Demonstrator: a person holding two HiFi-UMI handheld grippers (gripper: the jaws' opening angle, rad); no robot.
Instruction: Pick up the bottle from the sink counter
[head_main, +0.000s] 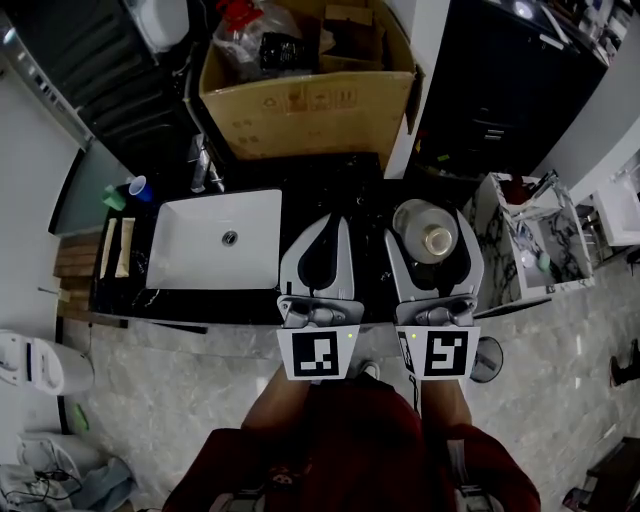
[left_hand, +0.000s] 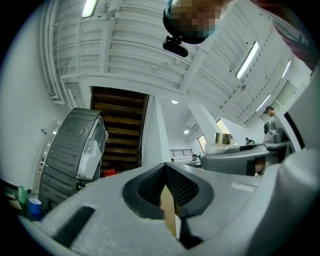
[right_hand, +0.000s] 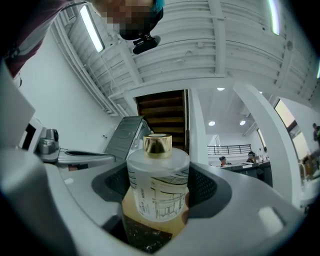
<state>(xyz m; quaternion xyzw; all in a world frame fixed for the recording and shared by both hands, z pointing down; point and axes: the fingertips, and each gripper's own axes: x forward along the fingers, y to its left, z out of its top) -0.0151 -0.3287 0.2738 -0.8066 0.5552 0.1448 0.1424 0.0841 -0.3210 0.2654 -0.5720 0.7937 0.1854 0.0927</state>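
Right gripper view showed the bottle (right_hand: 158, 175), frosted glass with a gold cap (right_hand: 157, 144) and amber liquid low inside. It stood upright between the jaws of the right gripper (right_hand: 159, 192), which were spread wide with their dark pads closed against its sides. From the head view, the bottle was over the black counter (head_main: 345, 180), to the right of the white sink (head_main: 200, 250). Whether it rested on the counter or hung clear of it I could not tell. The left gripper (head_main: 330, 222) hovered just beside the right one, between it and the sink, its jaws brought together with nothing in them. Behind the sink stood a faucet (head_main: 205, 172), with a blue cup (head_main: 138, 187) near the sink's far left corner. A cardboard box (head_main: 300, 100) sat beyond the counter.
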